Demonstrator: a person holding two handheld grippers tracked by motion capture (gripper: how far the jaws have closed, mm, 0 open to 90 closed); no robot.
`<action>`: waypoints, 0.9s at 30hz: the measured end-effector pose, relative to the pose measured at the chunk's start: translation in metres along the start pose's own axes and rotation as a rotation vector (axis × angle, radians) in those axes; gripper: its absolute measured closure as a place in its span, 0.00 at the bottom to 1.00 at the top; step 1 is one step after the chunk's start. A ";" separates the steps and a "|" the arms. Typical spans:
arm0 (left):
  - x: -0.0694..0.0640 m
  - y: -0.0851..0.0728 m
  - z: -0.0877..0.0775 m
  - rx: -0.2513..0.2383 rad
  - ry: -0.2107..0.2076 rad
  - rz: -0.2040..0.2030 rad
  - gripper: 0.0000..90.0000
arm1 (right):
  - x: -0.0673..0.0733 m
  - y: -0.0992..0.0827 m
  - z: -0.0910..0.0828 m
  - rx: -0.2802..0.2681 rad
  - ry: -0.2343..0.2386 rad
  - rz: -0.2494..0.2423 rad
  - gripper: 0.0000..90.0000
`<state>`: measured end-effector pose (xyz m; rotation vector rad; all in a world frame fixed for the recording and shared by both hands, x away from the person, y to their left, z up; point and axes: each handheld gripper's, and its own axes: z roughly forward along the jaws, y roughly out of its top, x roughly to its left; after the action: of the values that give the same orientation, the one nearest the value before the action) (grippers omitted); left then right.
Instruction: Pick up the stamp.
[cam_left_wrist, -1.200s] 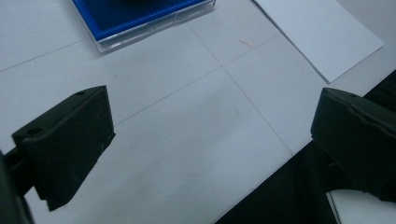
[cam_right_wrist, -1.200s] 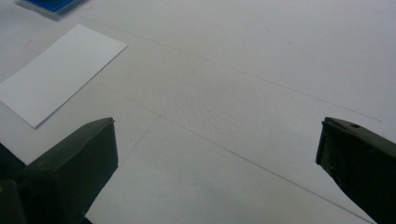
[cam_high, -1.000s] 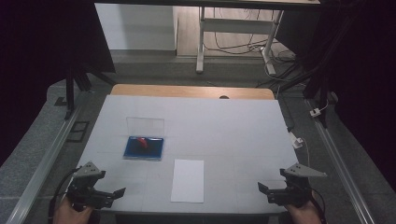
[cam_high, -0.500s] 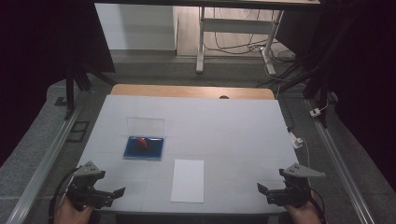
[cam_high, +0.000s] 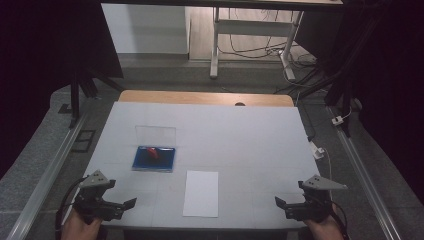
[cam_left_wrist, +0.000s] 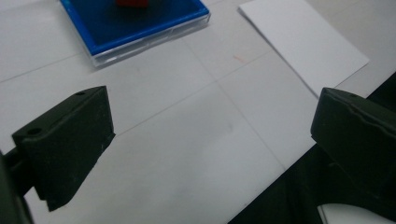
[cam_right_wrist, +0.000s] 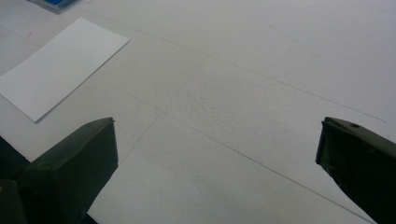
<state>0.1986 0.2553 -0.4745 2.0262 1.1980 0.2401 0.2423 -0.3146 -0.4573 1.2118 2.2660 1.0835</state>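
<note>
Both grippers are held wide open and empty at the near table (cam_high: 260, 150) edge: left gripper (cam_high: 125, 205) at the left corner, right gripper (cam_high: 281, 205) at the right. The white paper sheet (cam_high: 201, 193) lies flat between them, near the front edge. The blue case (cam_high: 154, 158), clear lid raised and a small red item (cam_high: 152, 153) inside, sits just beyond the sheet to the left. Risks: a flat sheet is hard to pinch, so it could be pushed off the edge or creased; the case lid could be knocked by a careless reach.
</note>
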 end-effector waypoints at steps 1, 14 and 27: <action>0.000 0.000 0.000 0.000 0.000 0.000 0.00 | 0.000 0.000 0.000 0.002 0.000 0.000 0.00; 0.001 0.011 0.011 -0.027 -0.052 0.057 0.00 | 0.001 0.000 0.001 0.012 0.004 -0.016 0.00; 0.009 0.021 0.026 -0.052 -0.064 0.060 0.00 | 0.002 0.001 0.002 0.021 0.004 -0.020 0.00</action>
<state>0.2309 0.2432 -0.4798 2.0111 1.0828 0.2320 0.2429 -0.3121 -0.4579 1.1940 2.2933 1.0585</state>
